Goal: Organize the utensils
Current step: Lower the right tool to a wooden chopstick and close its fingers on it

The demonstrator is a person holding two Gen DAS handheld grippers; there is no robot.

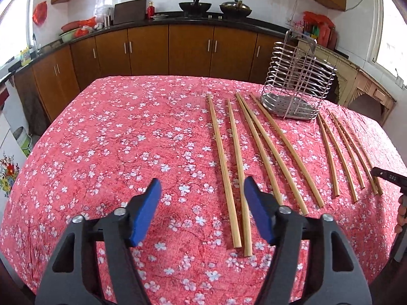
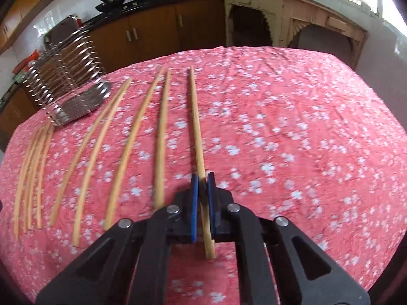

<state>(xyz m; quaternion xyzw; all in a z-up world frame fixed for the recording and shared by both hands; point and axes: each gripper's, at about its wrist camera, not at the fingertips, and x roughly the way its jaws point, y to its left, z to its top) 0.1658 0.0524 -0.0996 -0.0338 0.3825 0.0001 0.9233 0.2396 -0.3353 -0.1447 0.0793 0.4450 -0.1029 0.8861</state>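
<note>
Near the bench's front edge, the right tongs (image 2: 202, 178) were clamped on one chopstick (image 2: 196, 124). The left tongs (image 1: 202, 185) stood partly spread, empty, above the cloth (image 1: 122, 137). Other chopsticks (image 1: 269, 150) lay in rows toward the rack (image 1: 297, 76) near the far edge.

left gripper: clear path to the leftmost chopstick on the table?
Probably yes. The left gripper is open and empty, the leftmost chopstick lies just right of it on the floral tablecloth, with nothing between them.
</note>
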